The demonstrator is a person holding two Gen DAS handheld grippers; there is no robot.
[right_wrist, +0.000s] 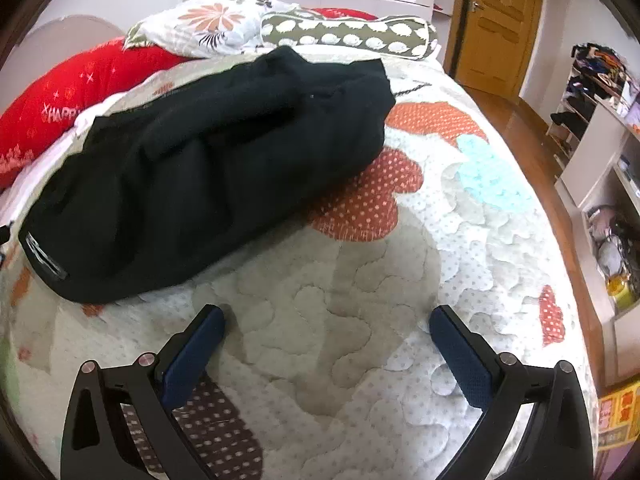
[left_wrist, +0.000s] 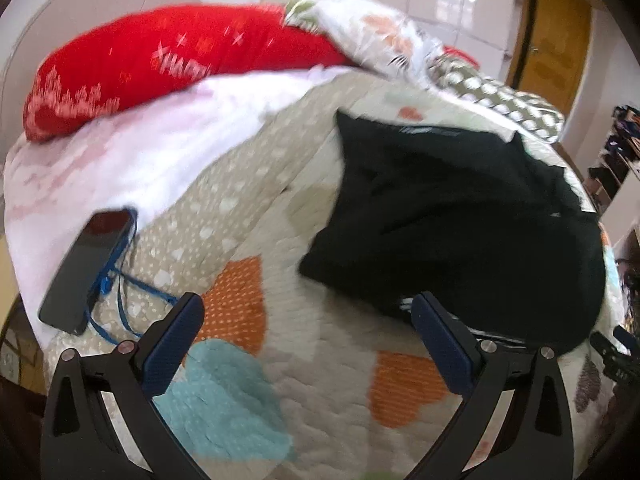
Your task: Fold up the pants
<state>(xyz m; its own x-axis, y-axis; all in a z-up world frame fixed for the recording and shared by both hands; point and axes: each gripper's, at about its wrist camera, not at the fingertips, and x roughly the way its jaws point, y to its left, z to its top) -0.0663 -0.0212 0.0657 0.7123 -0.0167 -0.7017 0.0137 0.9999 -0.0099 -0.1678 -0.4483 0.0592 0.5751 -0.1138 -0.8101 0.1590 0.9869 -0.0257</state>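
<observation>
Black pants lie bunched in a thick heap on the patterned quilt of a bed. In the right wrist view the same pants stretch from the left edge up toward the pillows. My left gripper is open just above the quilt, its right finger close to the near edge of the pants, nothing between the fingers. Over bare quilt, my right gripper also stands open and empty, a short way in front of the pants.
A black phone with a blue cord lies on the bed's left. A red pillow, a floral pillow and a dotted bolster sit at the head. Shelves and a wooden door stand to the right.
</observation>
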